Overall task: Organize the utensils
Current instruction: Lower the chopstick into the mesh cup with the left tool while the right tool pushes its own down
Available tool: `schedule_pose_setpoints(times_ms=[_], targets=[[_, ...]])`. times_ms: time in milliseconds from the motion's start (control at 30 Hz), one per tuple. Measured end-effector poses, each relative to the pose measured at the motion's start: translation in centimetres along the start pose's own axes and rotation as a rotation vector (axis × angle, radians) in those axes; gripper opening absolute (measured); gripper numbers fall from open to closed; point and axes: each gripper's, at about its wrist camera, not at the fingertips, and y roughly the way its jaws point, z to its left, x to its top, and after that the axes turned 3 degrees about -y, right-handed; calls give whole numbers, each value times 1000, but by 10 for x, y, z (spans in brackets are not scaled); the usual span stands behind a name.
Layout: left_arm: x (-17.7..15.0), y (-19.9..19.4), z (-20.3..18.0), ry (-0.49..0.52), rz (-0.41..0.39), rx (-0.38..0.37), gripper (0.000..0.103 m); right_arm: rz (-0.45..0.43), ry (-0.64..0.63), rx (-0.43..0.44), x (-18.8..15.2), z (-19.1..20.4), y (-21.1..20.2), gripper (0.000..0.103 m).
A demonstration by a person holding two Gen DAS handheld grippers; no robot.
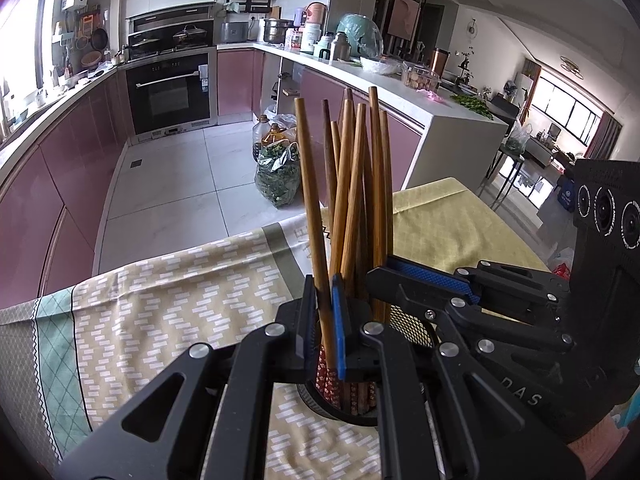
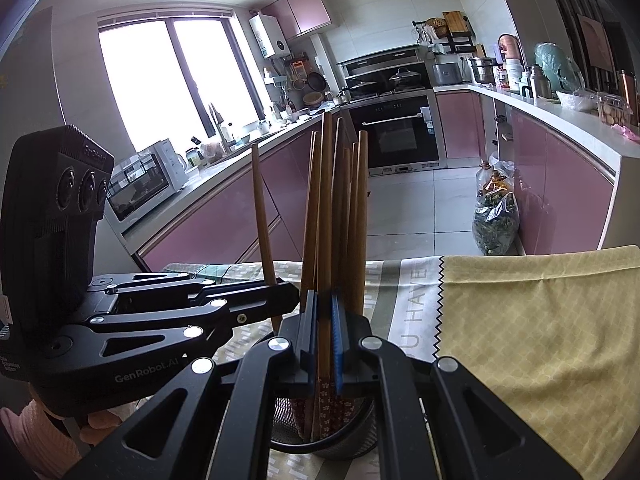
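Each gripper's fingers were closed on one chopstick: left gripper [image 1: 324, 332], right gripper [image 2: 324, 344]. Both sticks stood upright in the mesh holder [image 2: 360, 446] on the worktop [image 2: 540, 320], apparently for insertion among the others.

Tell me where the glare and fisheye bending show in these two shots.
Right wrist view: the bright kitchen window is blown out white. Left wrist view: the white countertop edge bows into a curve, and another window glares at the frame's left edge.
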Motion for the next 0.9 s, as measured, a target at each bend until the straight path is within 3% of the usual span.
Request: schedule_pose_setpoints(times_ms=[767, 900], targets=[[-12, 14, 9, -26, 7, -8, 9, 0, 8, -5, -3, -2, 2, 8], [-17, 12, 11, -35, 4, -11, 15, -7, 6, -8, -3, -1, -1, 8]])
